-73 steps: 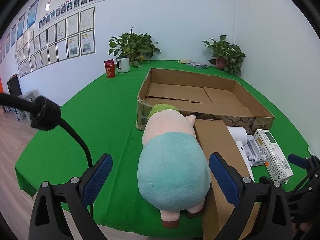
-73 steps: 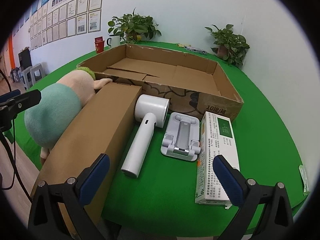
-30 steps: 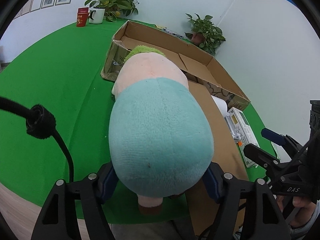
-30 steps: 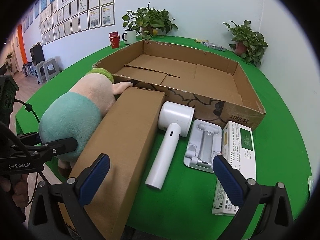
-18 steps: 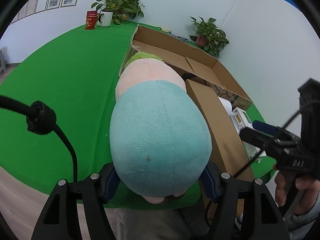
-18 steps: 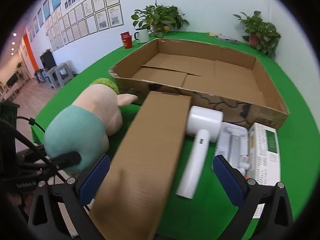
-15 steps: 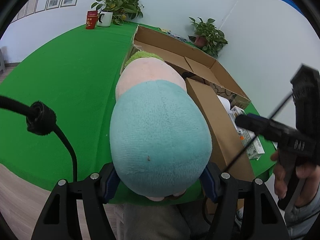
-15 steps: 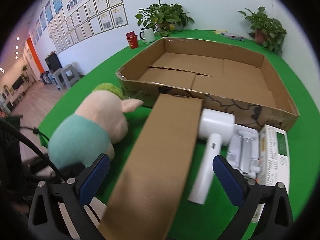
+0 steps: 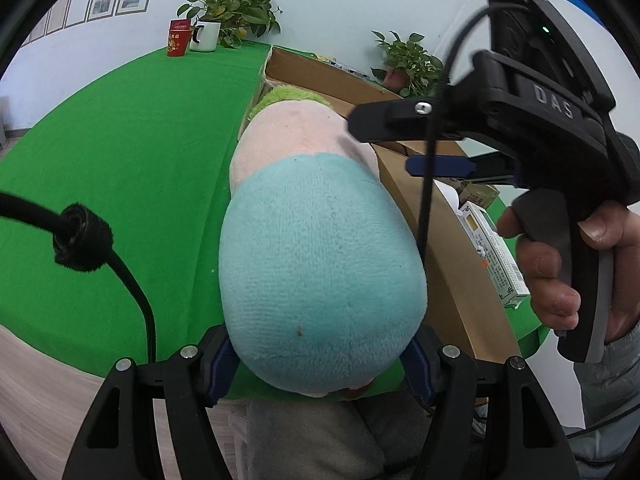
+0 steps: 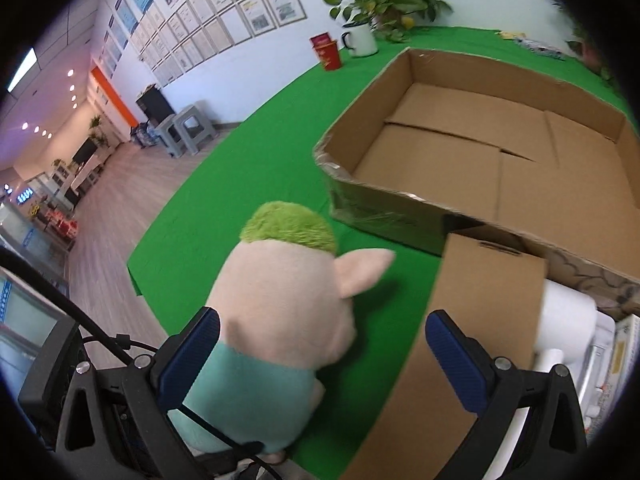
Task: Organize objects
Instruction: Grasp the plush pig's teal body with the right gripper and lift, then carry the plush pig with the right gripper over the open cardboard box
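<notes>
- Green cloth covers the round table (image 10: 248, 168), which stands against a pale wall hung with framed papers; potted plants (image 9: 230, 4), a white mug (image 10: 362, 42) and a red cup (image 10: 326, 52) sit at its far edge.
- On that cloth lies the soft plush pig with a pink body, green tuft and teal trousers (image 9: 320, 248), head towards the wide, shallow open cardboard box (image 10: 500, 140), its rear at the near table edge.
- The left gripper (image 9: 320, 364) has its blue pads pressed into the toy's teal rear on both sides, jaws held about halfway apart by the plush.
- The right gripper (image 10: 324, 356), held in a hand (image 9: 568, 264) at the right of the left wrist view, hangs above the pig's back with jaws wide apart; its left pad is just beside the pink body, and I cannot tell whether it touches.
- Just to the right of the pig lies a long closed brown cardboard carton (image 10: 472, 328), its far end against the open box.
- Beyond the carton are a white hairdryer-like device (image 10: 564, 312) and a white and green printed packet (image 9: 494, 256), both partly hidden.
</notes>
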Motion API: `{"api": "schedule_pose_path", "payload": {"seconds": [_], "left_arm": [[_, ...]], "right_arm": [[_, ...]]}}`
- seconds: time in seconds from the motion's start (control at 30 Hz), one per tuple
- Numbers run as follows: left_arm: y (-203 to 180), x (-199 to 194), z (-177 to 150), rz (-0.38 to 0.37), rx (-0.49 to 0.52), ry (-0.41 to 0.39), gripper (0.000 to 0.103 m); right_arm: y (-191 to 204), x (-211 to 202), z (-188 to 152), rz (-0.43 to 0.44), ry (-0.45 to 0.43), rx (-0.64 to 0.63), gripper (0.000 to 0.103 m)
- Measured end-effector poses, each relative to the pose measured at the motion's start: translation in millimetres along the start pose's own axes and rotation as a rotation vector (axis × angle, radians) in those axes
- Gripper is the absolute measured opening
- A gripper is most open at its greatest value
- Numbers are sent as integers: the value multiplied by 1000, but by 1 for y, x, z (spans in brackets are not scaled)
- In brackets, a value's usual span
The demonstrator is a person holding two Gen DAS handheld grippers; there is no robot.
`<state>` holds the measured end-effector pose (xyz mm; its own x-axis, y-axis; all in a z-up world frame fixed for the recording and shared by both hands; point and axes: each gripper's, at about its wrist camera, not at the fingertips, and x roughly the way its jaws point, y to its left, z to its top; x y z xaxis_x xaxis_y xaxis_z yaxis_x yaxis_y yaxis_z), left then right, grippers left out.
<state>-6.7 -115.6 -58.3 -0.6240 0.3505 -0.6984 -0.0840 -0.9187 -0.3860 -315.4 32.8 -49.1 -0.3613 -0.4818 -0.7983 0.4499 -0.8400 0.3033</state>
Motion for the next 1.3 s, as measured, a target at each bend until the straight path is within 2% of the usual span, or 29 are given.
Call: {"api": "schedule_pose_path", "payload": {"seconds": [0.37,0.57,0.83,1.03,1.2,1.3], "left_arm": [[17,-1,1,-63,-54,12,66],[14,-1,2,-61,-52,18,66],[4,-2,5,-50,-13,36,66],[-3,-2,10,-35,22,51,66],[-9,-1,11,-19,36,51,66],[-7,-1,12,-35,10,55,66]], "right_arm": [[27,31,8,16,95,-52,102],[37,35,3,25,120,-74,99],[24,30,3,85,154,-10,100],[13,34,4,41,143,15,100],[21,24,1,-25,111,-68,100],[20,31,-3,0,125,-34,100]]}}
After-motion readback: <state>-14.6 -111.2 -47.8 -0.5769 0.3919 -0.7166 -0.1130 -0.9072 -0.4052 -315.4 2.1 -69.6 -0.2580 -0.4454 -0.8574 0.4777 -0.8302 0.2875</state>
